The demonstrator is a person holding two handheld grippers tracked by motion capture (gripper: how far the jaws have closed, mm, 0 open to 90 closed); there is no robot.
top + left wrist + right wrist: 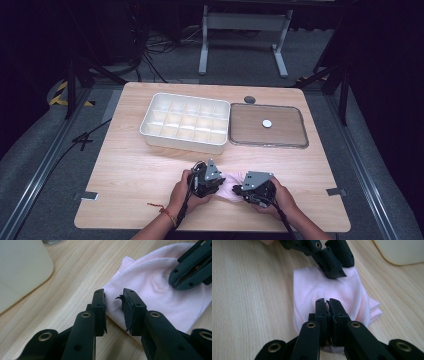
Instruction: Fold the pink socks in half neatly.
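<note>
A folded pale pink cloth [231, 187] lies on the wooden table near its front edge, between the two hand-held grippers. My left gripper [221, 185] points right at the cloth's left end. In the left gripper view its jaws [113, 298] stand a little apart over the edge of the cloth [155, 300], which lies flat beneath them. My right gripper [240, 190] points left at the other end. Its jaws [327, 302] are pressed together with a fold of the cloth [312, 287] pinched between them. The left gripper view has the right gripper [175, 280] at its upper right, with the fabric puckering beside it.
A white box [150, 131] with several compartments stands at the table's middle back. A clear flat lid [300, 145] lies to its right with a small white disc [267, 123] on it. A grey round piece [249, 99] sits behind the lid.
</note>
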